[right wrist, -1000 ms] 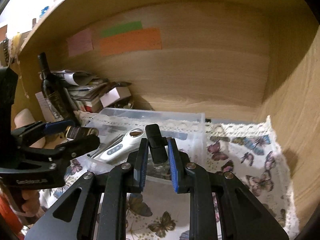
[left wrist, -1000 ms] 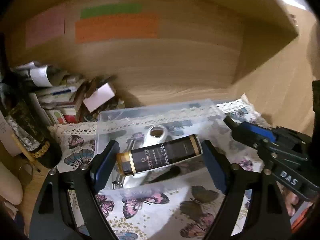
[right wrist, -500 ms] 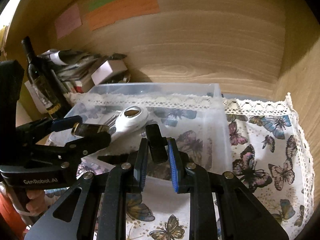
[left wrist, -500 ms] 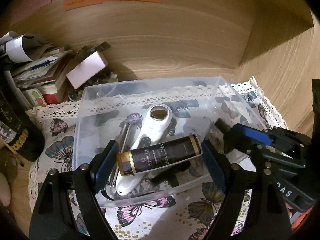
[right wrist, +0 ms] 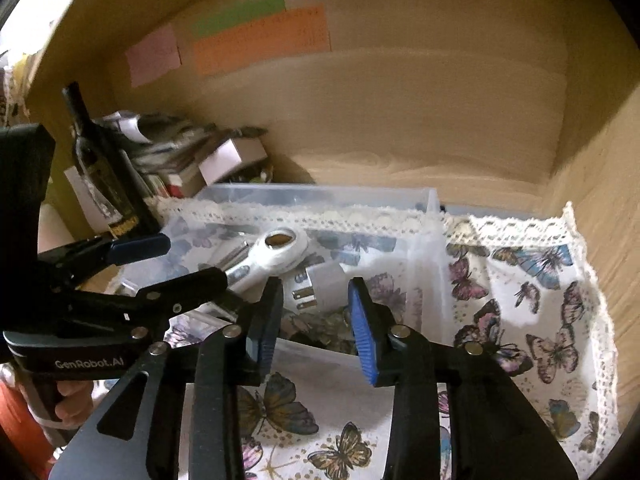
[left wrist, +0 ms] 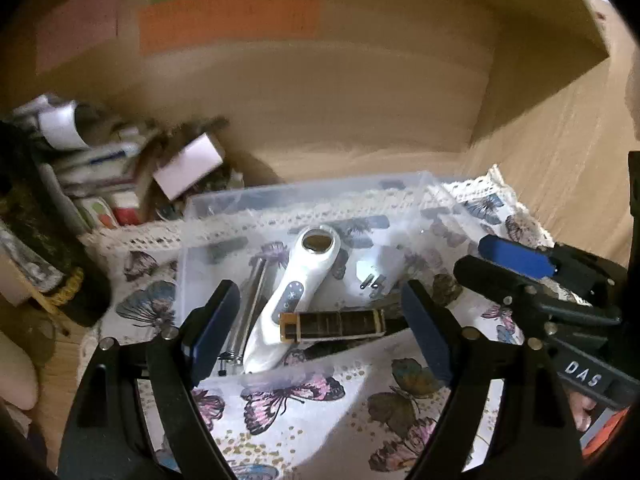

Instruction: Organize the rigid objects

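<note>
Both grippers are shown spread, nothing held. The black-and-gold tube [left wrist: 332, 325] is seen between the left gripper [left wrist: 316, 328] fingers, untouched, inside the clear bin [left wrist: 304, 196]. A white plug adapter [right wrist: 320, 282] lies just ahead of the right gripper [right wrist: 316, 330].

"das" on right tongs [left wrist: 510, 268] | "genrobot.ai" on left tongs [right wrist: 176, 264]

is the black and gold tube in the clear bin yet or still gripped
In the bin. The black and gold tube lies flat across the white handheld device inside the clear bin; the left gripper is open around it.
</note>
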`<state>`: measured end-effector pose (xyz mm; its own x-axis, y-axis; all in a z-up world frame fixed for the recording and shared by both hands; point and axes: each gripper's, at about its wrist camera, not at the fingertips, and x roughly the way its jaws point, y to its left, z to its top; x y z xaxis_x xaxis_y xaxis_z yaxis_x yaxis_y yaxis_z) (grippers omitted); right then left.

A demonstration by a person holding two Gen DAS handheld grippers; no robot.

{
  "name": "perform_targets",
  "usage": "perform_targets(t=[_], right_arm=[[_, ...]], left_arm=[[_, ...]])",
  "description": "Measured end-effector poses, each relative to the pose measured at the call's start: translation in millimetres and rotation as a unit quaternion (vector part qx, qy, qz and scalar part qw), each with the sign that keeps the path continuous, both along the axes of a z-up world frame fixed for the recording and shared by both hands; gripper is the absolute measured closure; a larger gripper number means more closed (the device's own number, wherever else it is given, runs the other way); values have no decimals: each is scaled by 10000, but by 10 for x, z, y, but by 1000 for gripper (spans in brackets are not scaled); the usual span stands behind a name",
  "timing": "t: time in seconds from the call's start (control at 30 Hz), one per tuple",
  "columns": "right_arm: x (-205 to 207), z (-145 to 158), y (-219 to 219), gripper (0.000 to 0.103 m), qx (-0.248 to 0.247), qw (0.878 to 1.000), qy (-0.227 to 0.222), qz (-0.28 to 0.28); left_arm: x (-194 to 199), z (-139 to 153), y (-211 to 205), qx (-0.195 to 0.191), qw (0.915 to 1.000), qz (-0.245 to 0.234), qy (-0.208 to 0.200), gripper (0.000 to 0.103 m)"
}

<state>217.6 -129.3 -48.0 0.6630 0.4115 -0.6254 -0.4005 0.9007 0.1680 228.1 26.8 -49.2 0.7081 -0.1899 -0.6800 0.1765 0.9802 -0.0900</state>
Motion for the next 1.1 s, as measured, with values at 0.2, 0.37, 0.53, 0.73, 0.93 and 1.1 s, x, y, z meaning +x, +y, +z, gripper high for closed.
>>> perform_targets(t=[0.2, 0.37, 0.53, 0.73, 0.93, 1.1], right_arm=[[-263, 290, -60, 65, 100, 9989, -451, -38], [-552, 521, -121, 51, 248, 9957, -891, -50], [-806, 678, -202, 31, 517, 9917, -1177, -25], [-1025, 764, -248, 19, 595, 9881, -1416, -67], [-1175, 743, -280, 2, 517, 9860, -1556, -301], [-1227, 718, -351, 1, 581, 9861, -1518, -337]], left_arm=[[-402, 334, 51, -150, 9979, 11, -622, 12], [-736, 556, 66, -85, 9937, 28, -1115, 7], [-1118, 736, 75, -129, 9852, 49, -1711, 1], [-1443, 800, 81, -167, 9777, 151, -2088, 0], [-1588, 807, 111, -304, 9749, 244, -2193, 0], [-1636, 810, 118, -338, 9749, 293, -2180, 0]])
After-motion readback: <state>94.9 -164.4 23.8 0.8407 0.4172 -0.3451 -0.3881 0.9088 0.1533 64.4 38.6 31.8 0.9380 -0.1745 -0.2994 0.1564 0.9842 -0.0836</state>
